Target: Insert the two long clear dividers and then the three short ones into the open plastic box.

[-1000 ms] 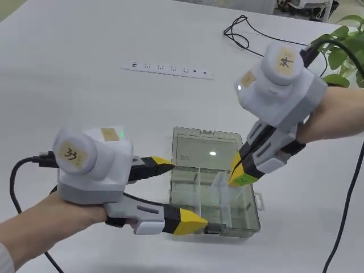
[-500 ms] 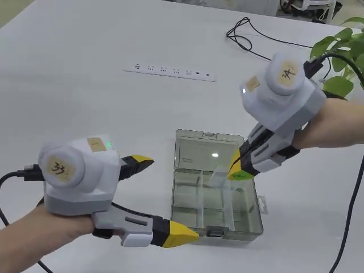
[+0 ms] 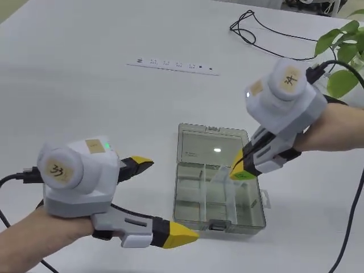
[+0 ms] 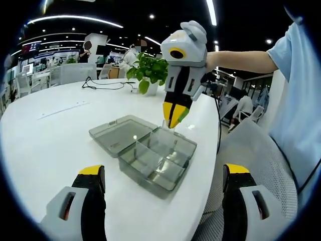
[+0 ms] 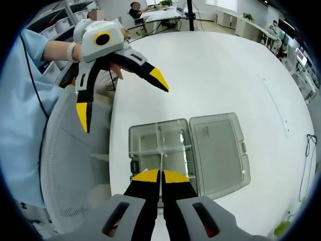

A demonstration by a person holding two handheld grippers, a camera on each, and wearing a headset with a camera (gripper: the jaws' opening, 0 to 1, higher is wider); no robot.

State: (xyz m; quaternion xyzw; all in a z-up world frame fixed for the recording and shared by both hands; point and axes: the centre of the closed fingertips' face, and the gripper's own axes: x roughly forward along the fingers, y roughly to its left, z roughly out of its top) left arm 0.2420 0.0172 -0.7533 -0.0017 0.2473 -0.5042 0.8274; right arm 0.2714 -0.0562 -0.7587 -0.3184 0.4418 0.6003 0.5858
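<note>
An open clear plastic box (image 3: 193,215) lies on the white table, its lid (image 3: 200,142) flat behind it. Clear dividers stand inside and split it into compartments. My right gripper (image 3: 239,173) hovers over the box's right half, shut on a short clear divider (image 3: 219,176) that tilts down into the box. In the right gripper view the shut tips (image 5: 160,176) pinch that divider (image 5: 161,159) edge-on above the box (image 5: 145,134). My left gripper (image 3: 164,199) is open, left of the box and apart from it. The left gripper view shows the box (image 4: 128,163) ahead, between its spread jaws.
A white power strip (image 3: 173,65) lies farther back on the table. A black cable (image 3: 256,29) and a green plant (image 3: 341,42) sit at the back right. The table's near edge runs just in front of the box, with a mesh chair (image 5: 75,165) beyond it.
My left gripper has drawn back to the left, away from the box's front corner. The right gripper stays over the box with the divider, which sits a little lower.
</note>
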